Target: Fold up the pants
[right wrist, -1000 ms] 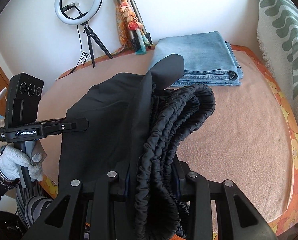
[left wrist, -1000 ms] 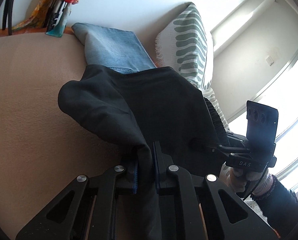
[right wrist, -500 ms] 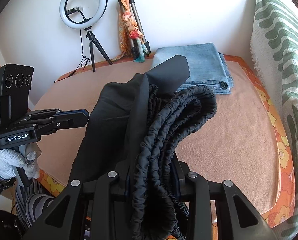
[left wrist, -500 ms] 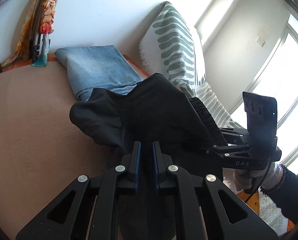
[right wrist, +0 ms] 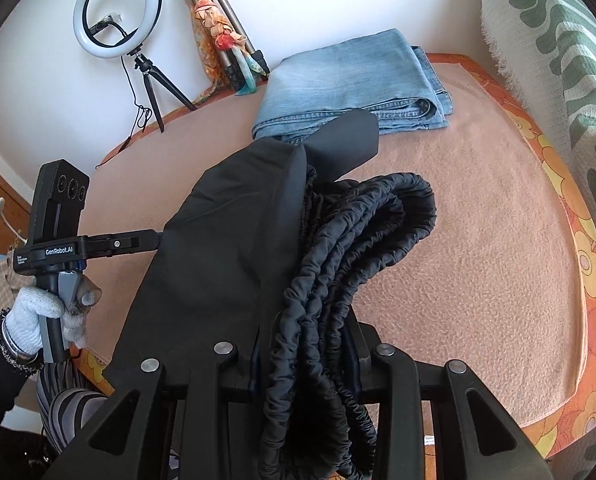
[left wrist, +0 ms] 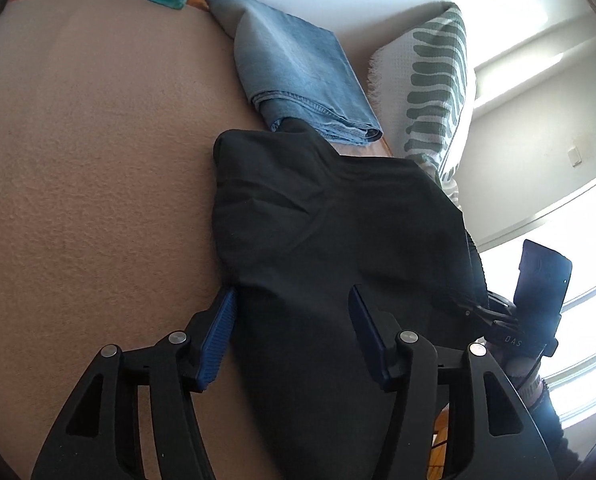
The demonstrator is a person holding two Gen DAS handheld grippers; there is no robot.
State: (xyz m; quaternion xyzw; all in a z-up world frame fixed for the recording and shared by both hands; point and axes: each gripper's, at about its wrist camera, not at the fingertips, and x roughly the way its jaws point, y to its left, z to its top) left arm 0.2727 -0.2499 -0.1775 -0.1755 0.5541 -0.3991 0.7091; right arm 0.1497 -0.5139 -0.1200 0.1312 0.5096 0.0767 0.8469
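The black pants (left wrist: 330,248) lie folded on the peach blanket (left wrist: 90,184); they also show in the right wrist view (right wrist: 226,248). My left gripper (left wrist: 292,320) is open, its blue pads either side of the cloth and not pinching it. It shows at the pants' left edge in the right wrist view (right wrist: 154,240). My right gripper (right wrist: 304,364) is shut on the gathered elastic waistband (right wrist: 354,232) and holds it bunched above the blanket. It shows at the right in the left wrist view (left wrist: 482,312).
Folded blue jeans (right wrist: 354,84) lie at the back, just beyond the pants. A green-patterned cushion (right wrist: 558,48) stands at the right. A ring light (right wrist: 116,16) and tripod (right wrist: 226,36) stand against the wall. Bare blanket (right wrist: 490,240) lies to the right.
My left gripper has opened and let go of the black cloth it was pinching. The pants have come down onto the blanket. My right gripper still holds the waistband.
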